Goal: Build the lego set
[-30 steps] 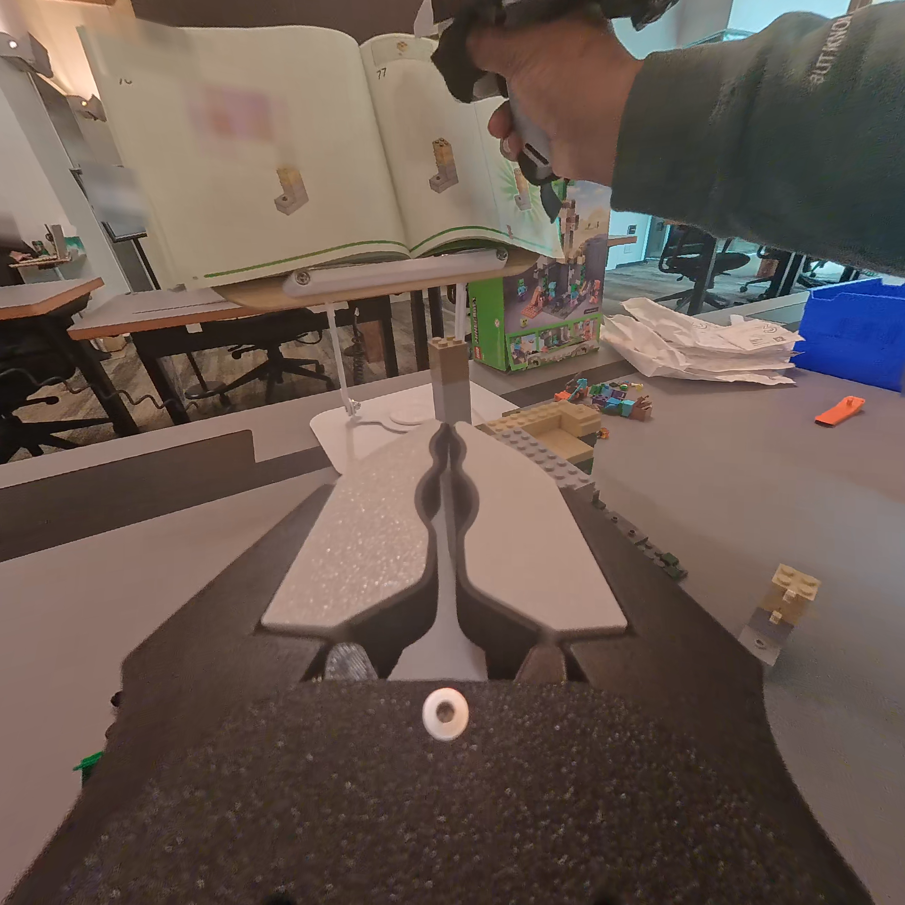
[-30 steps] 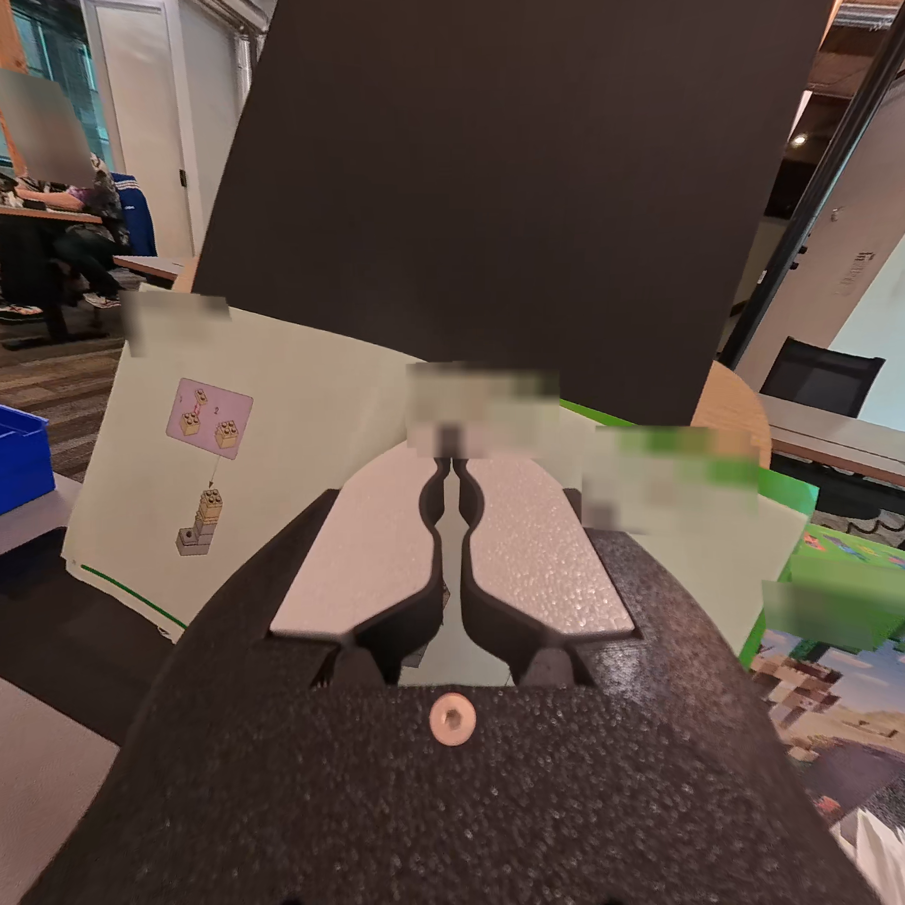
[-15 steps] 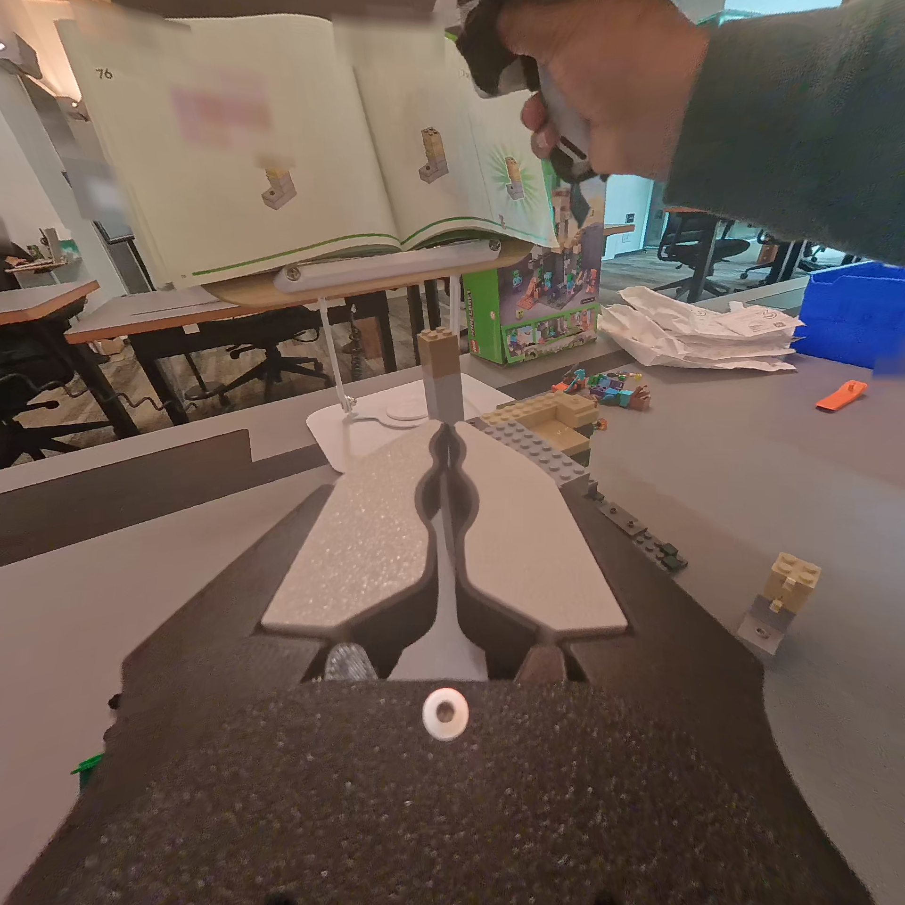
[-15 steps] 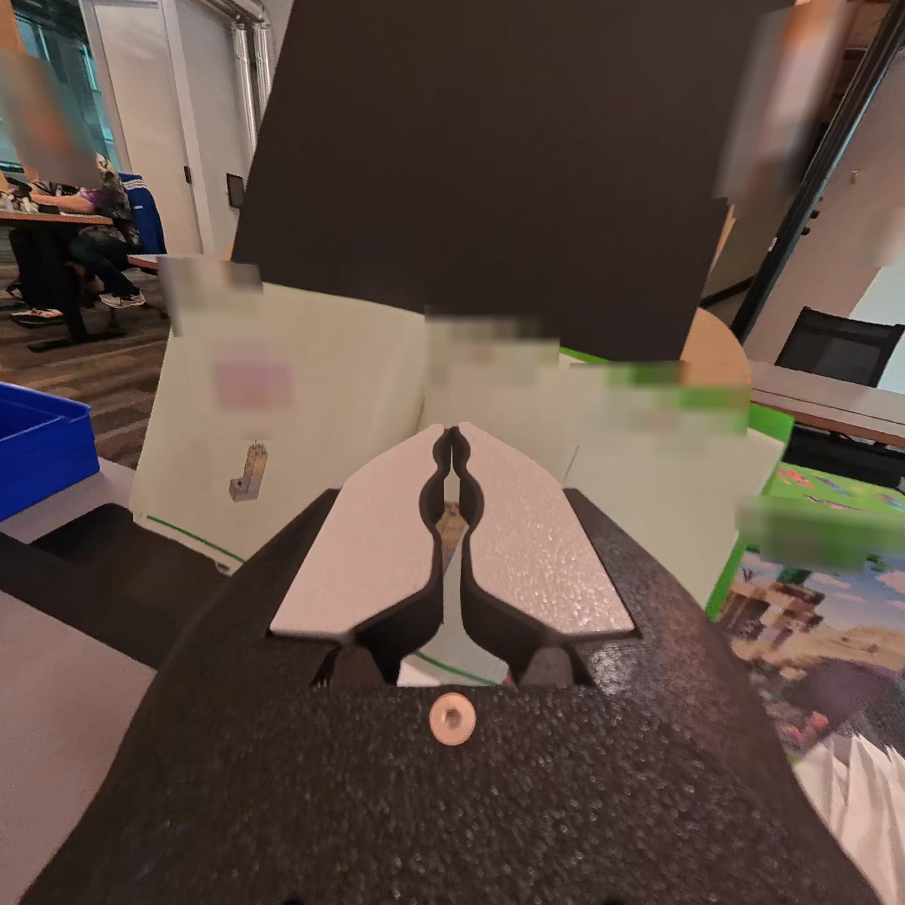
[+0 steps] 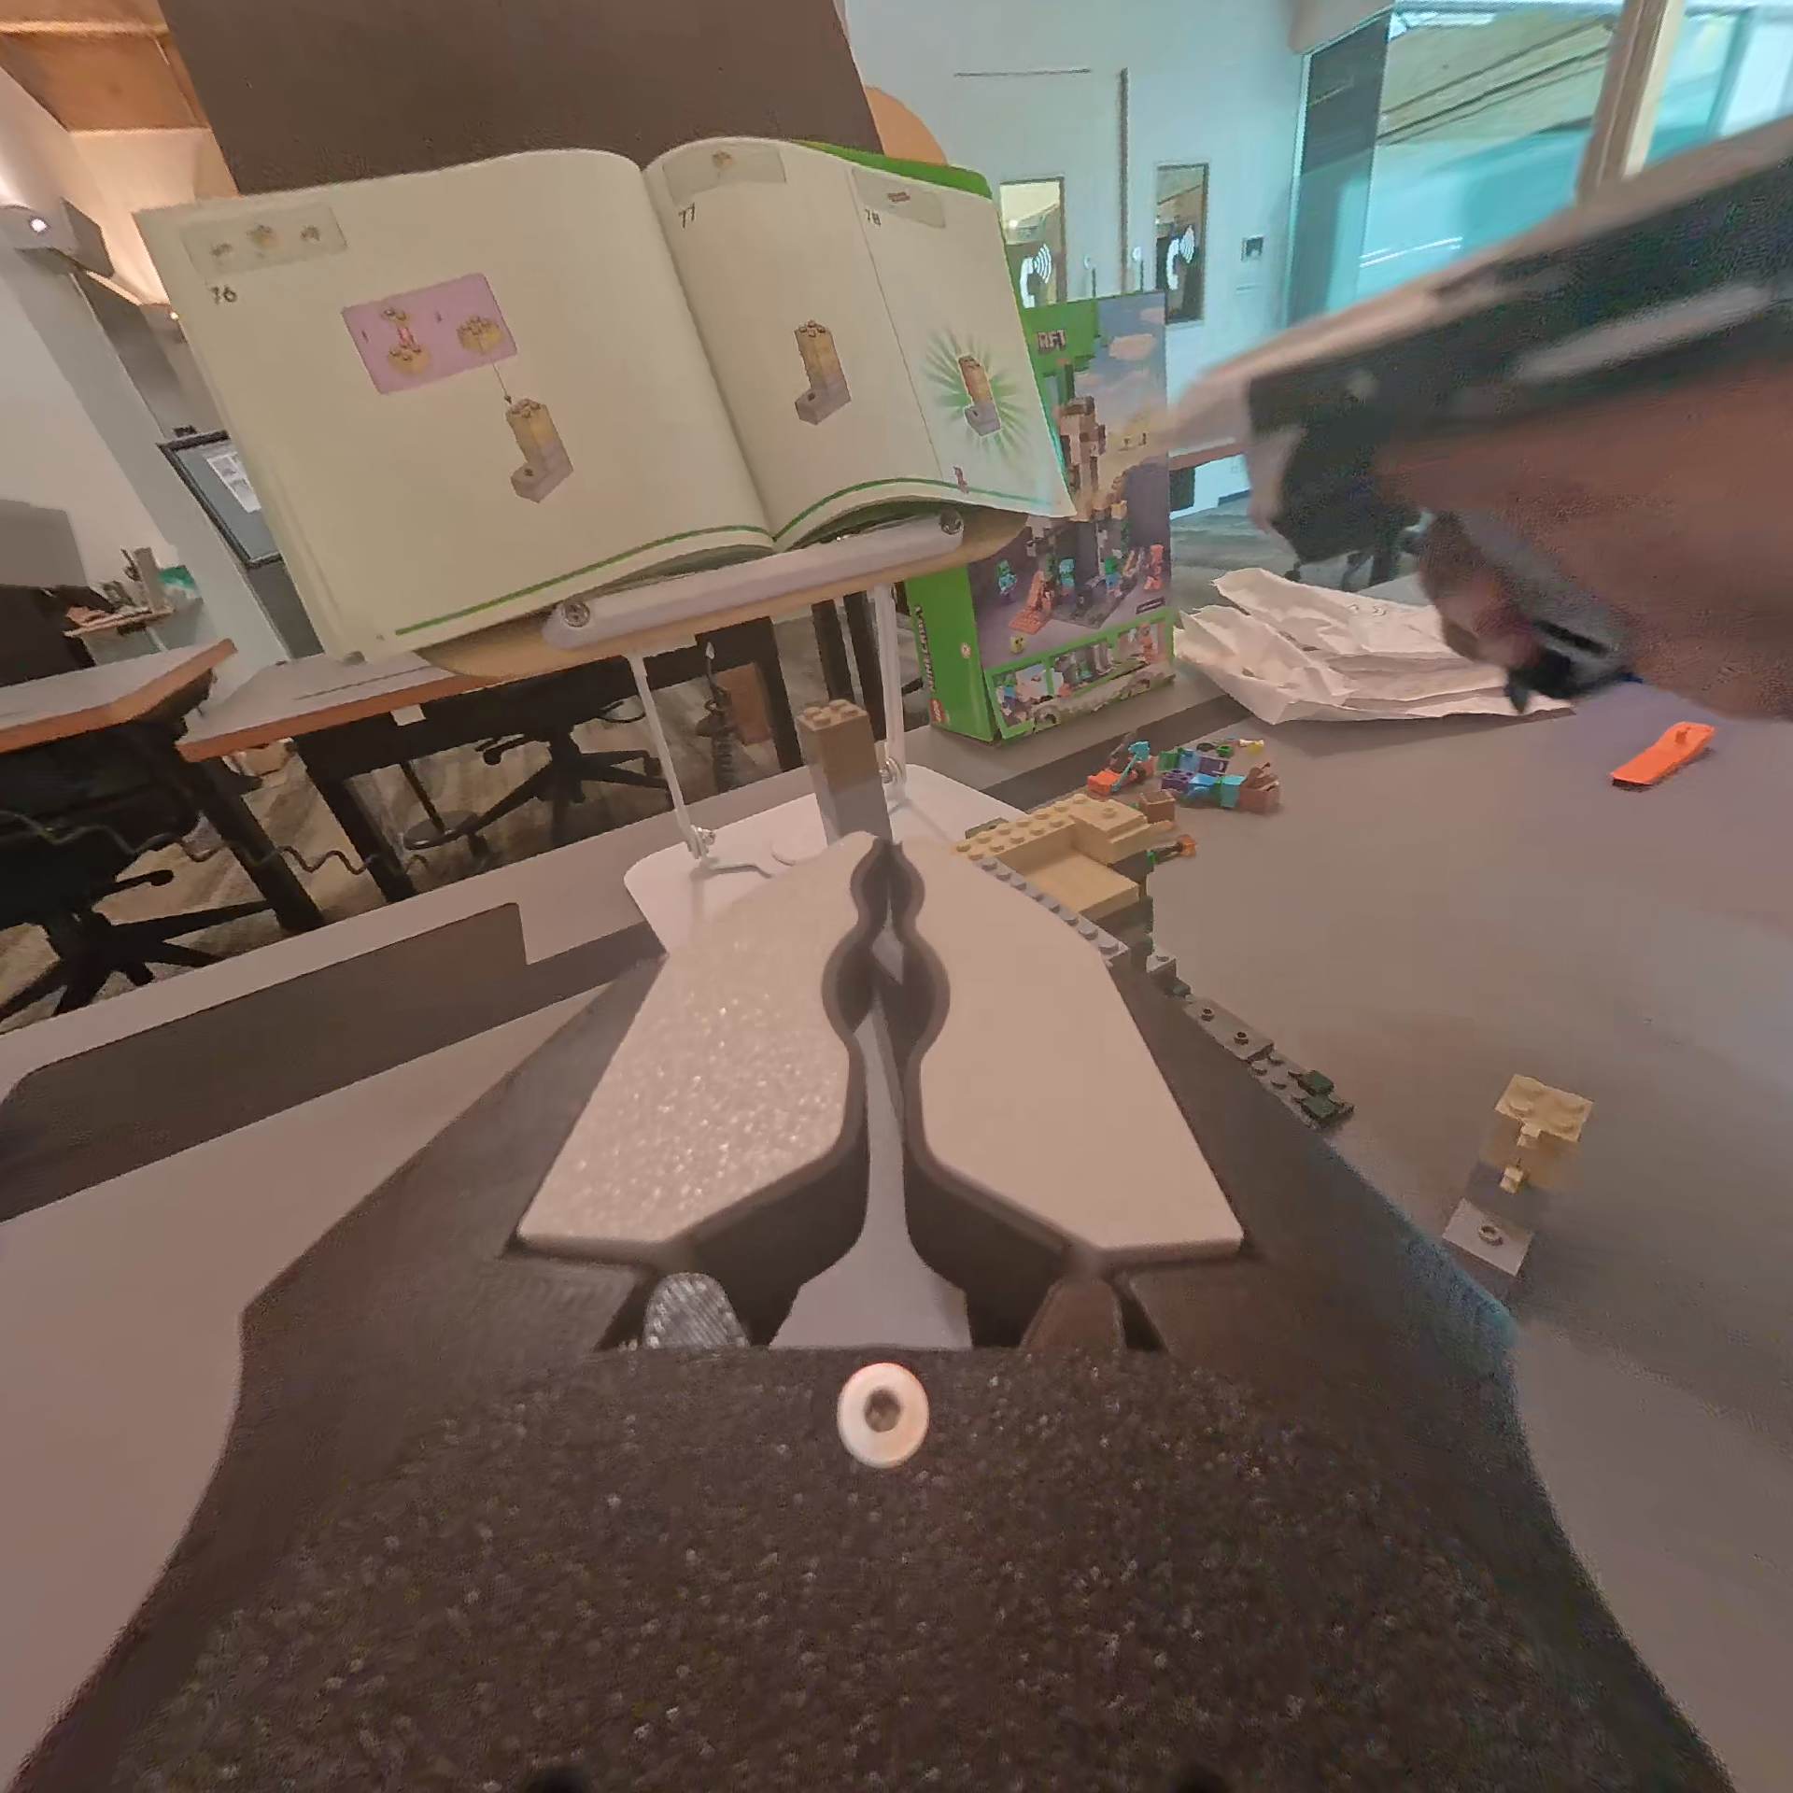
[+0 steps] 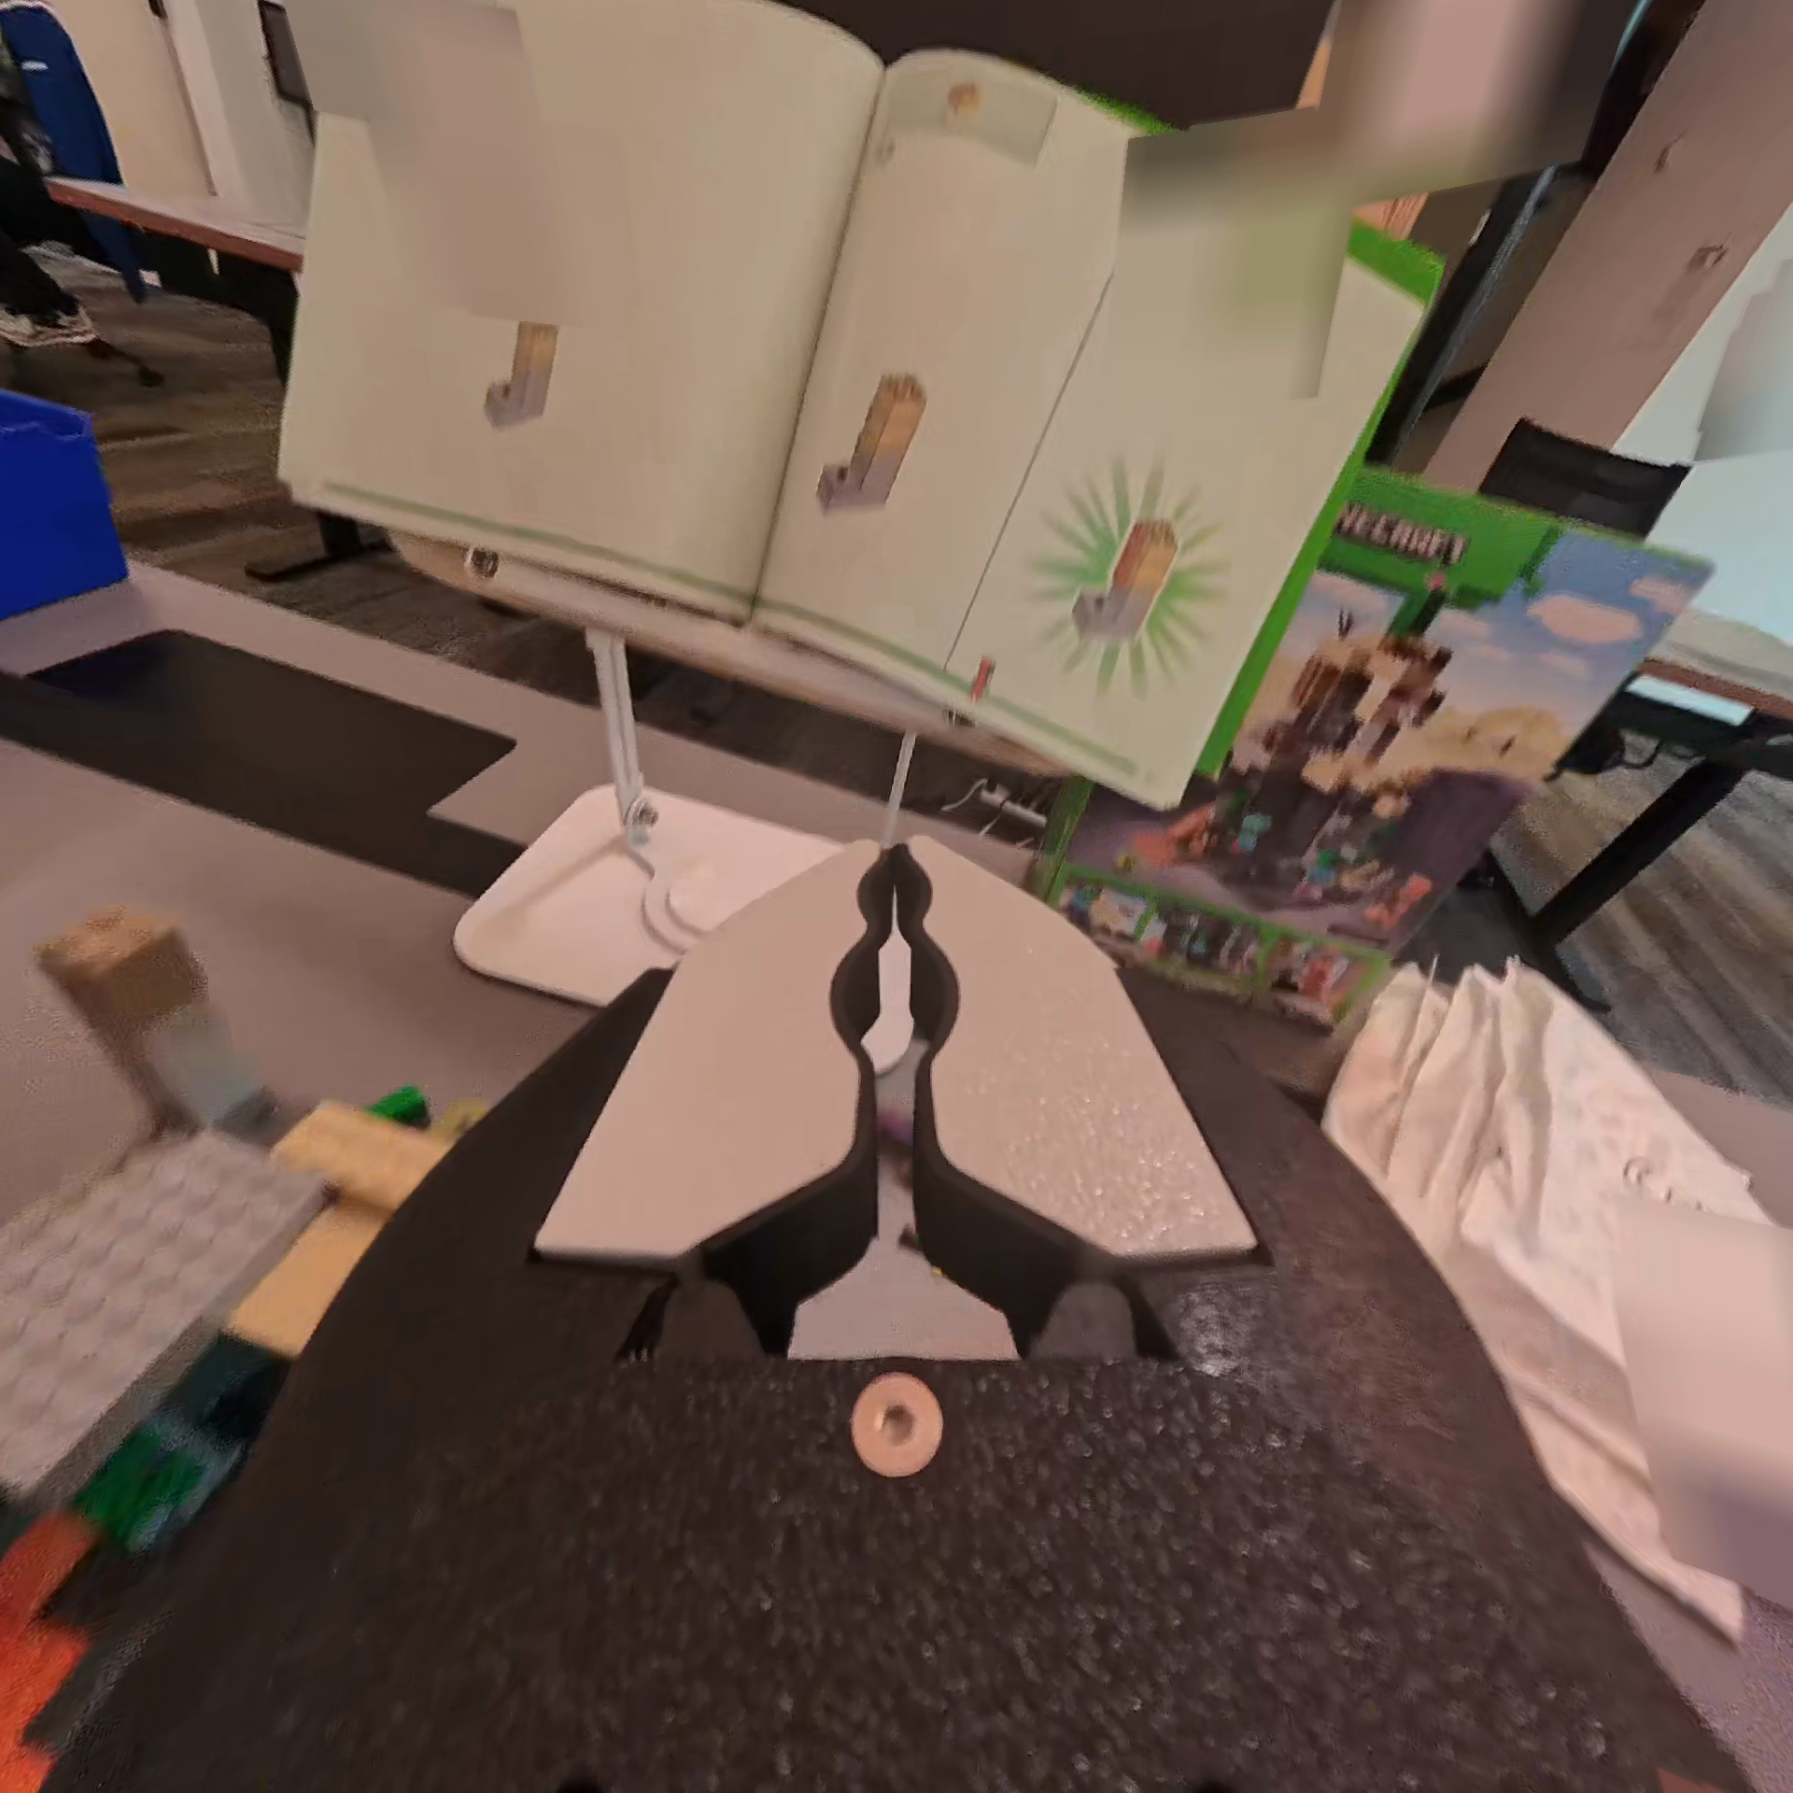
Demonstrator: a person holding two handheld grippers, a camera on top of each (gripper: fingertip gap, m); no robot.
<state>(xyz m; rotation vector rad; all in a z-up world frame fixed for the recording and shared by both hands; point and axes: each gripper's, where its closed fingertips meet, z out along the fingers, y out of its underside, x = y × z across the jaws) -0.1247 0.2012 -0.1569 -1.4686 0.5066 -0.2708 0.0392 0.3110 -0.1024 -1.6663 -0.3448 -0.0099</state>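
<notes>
So the left tongs (image 5: pixel 885 846) are pinched onto a small brick column, tan block on top of a grey one (image 5: pixel 846 766), which sticks up from the fingertips right in front of the white book stand's flat base (image 5: pixel 679 873). The right tongs (image 6: pixel 895 850) are pressed together with nothing between them, hovering just in front of that same base. Up on the stand sits an open pale-green instruction booklet (image 5: pixel 582 369) showing brick diagrams. Right of the stand there's a green boxed building set (image 5: pixel 1048 582), then a heap of crumpled white paper bags (image 5: pixel 1358 650). On the grey counter (image 5: pixel 1455 922), right of the stand base, are a tan-and-grey partial brick build (image 5: pixel 1067 854), a scatter of colourful small bricks (image 5: pixel 1193 776), an orange flat tool (image 5: pixel 1664 752) and a loose tan-on-grey brick piece (image 5: pixel 1528 1155).
</notes>
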